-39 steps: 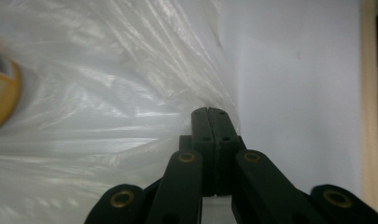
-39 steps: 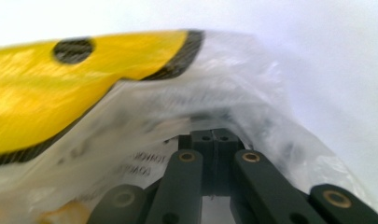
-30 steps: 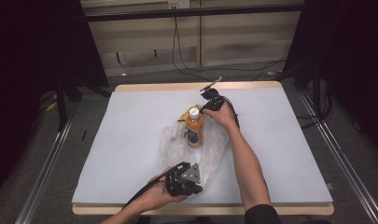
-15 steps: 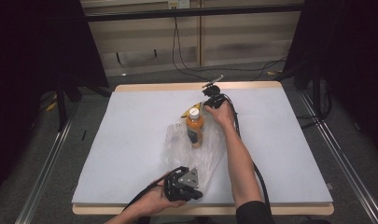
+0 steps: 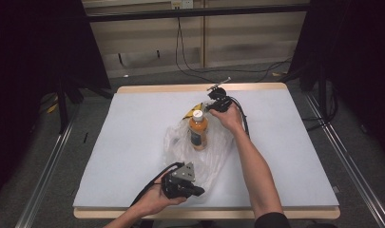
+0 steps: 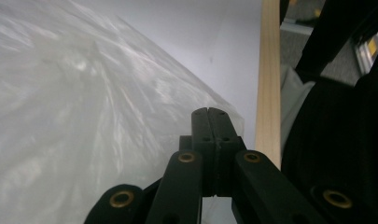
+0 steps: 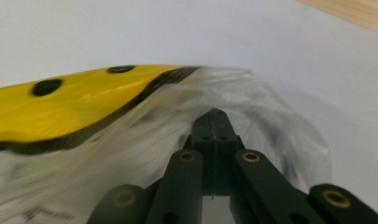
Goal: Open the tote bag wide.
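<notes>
Closed jaws pinch the clear plastic bag (image 6: 84,116) near the table's wooden edge (image 6: 268,79).

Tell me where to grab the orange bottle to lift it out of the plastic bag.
Grip the orange bottle at its neck, just below the white cap, coming from the table's far side. It lies with the cap toward the far edge at the plastic bag mouth, so the neck looks the most exposed, narrow part.
</notes>
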